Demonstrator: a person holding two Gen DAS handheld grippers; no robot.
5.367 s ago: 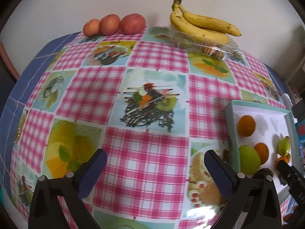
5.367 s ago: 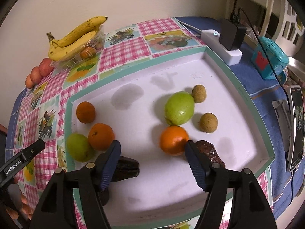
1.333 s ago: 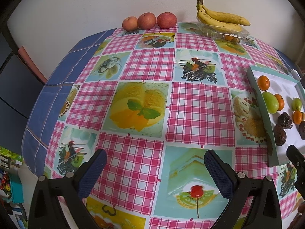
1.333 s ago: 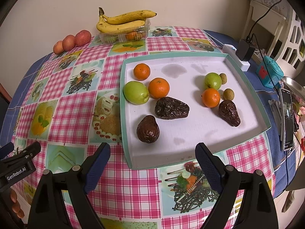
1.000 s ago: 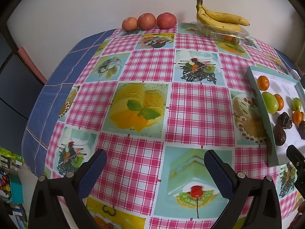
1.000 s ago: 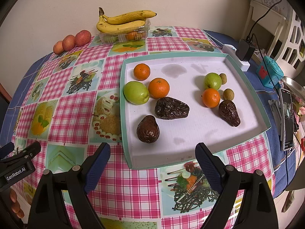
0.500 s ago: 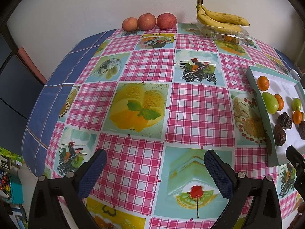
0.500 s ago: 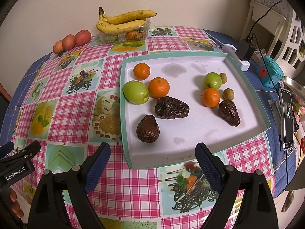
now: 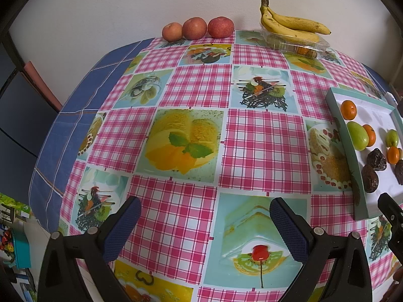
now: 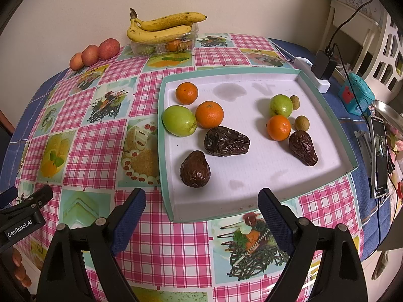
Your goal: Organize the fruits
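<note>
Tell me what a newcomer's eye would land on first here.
The white tray with a teal rim, holding three oranges, two green fruits and three dark wrinkled avocados, sits on a loud pink-checked tablecloth. Against the far wall a banana bunch lies on a clear box, with three reddish apples lined up left of it.

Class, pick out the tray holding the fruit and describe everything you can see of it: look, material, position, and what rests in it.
The tray is a shallow, square-cornered box with a low teal rim and a white, faintly stained floor; it looks like cardboard. It lies flat on the checked tablecloth, nearer the right side of the table. Inside rest three oranges, two green fruits, three dark wrinkled fruits and two small brownish round ones. Neither hand-held gripper touches it.
</note>
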